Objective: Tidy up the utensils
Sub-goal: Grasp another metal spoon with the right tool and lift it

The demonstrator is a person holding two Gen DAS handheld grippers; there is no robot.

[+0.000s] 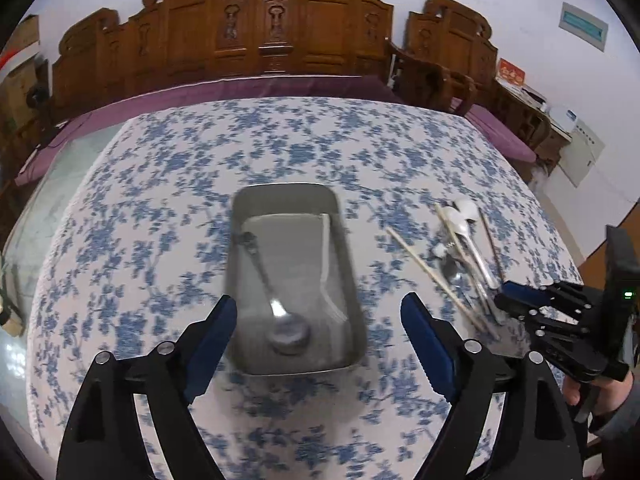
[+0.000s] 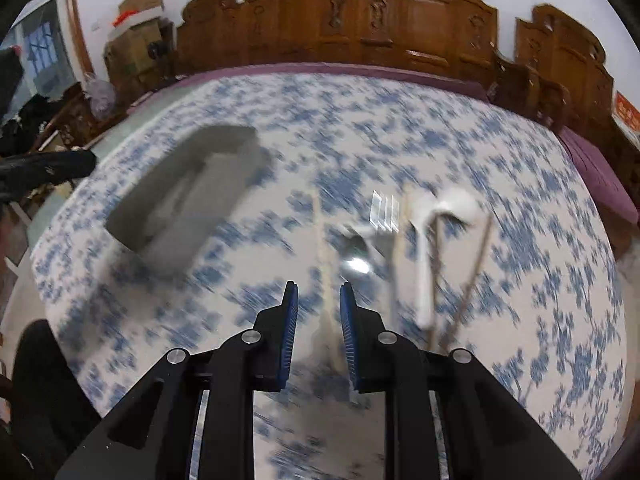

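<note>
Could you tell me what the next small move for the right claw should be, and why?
Probably lower the right claw onto the lone chopstick and close. Its jaws stand slightly apart with nothing gripped, and that chopstick lies right between and ahead of them, clear of the pile. The tray already holds a spoon, and the left claw is open and empty.

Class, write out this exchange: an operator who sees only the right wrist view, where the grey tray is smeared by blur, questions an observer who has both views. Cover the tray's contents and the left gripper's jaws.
Operator: My tray is a grey smear. Is anything in it?
Observer: Yes. The left wrist view shows a metal spoon lying in the tray, with its bowl at the near end.
Operator: I can't see the left gripper's jaws. How do they stand?
Observer: The left gripper is wide open and empty, above the tray's near end.
</note>
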